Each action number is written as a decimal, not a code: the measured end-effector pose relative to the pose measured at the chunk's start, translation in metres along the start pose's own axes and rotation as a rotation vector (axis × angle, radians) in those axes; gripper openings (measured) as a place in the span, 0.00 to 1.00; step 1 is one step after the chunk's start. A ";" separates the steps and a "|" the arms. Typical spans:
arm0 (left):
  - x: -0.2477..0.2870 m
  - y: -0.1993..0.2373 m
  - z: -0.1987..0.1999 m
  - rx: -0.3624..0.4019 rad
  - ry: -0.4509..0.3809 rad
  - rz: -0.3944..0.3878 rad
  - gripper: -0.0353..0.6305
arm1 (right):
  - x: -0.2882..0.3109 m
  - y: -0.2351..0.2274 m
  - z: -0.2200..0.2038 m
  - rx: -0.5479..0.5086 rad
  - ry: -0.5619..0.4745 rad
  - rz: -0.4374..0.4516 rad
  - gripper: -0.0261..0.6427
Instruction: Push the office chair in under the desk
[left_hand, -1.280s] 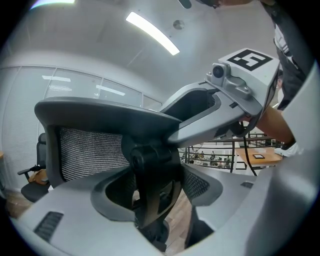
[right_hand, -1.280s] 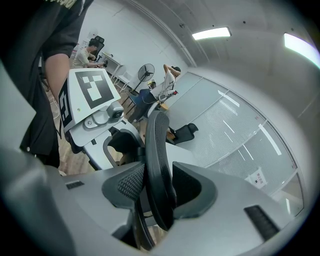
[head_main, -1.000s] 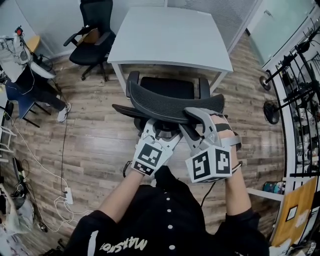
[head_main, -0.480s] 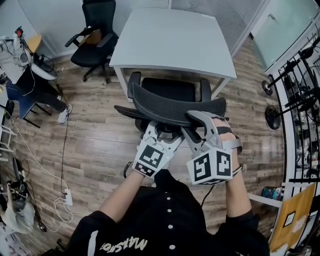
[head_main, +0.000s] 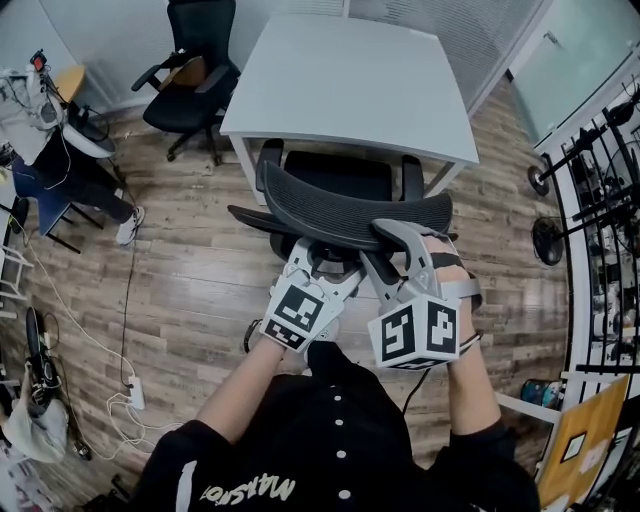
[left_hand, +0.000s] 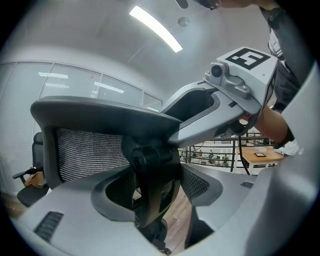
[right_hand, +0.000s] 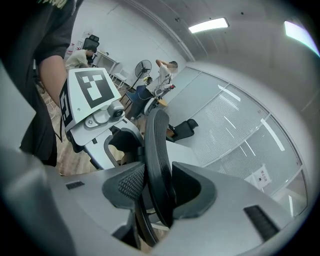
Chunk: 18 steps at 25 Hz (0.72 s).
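Note:
A black mesh office chair stands before the white desk (head_main: 350, 80), its seat (head_main: 335, 175) partly beneath the front edge. Its curved backrest (head_main: 340, 208) faces me. My left gripper (head_main: 318, 258) reaches in low behind the backrest. In the left gripper view, the left gripper (left_hand: 152, 185) has both pads against the black back support (left_hand: 150, 170). My right gripper (head_main: 385, 235) sits on the backrest's right part. In the right gripper view, the right gripper (right_hand: 155, 185) clamps the mesh rim (right_hand: 157, 150) between its pads.
A second black office chair (head_main: 185, 70) stands at the back left, beside the desk. A seated person (head_main: 60, 170) is at the left edge. Cables and a power strip (head_main: 130, 390) lie on the wooden floor. Fan stands (head_main: 545, 225) and racks line the right side.
The chair and both grippers have edged slightly toward the desk; the seat sits a little further under the front edge. Both grips look unchanged.

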<state>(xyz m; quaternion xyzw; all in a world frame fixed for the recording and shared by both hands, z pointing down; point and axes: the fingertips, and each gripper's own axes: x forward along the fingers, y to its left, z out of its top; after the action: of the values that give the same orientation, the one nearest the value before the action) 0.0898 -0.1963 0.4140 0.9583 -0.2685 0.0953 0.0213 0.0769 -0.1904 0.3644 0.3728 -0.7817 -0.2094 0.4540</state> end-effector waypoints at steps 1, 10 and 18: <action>0.001 0.002 0.000 0.000 0.000 -0.001 0.49 | 0.002 -0.001 0.000 0.002 0.000 0.000 0.30; 0.010 0.018 0.004 -0.004 0.004 -0.004 0.49 | 0.016 -0.015 0.001 0.004 -0.001 0.000 0.30; 0.014 0.030 0.003 -0.002 0.010 -0.014 0.49 | 0.027 -0.021 0.003 0.017 0.010 -0.003 0.30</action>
<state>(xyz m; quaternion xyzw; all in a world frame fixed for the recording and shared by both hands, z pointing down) 0.0863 -0.2292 0.4135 0.9596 -0.2619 0.0996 0.0245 0.0737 -0.2243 0.3640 0.3788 -0.7806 -0.2014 0.4545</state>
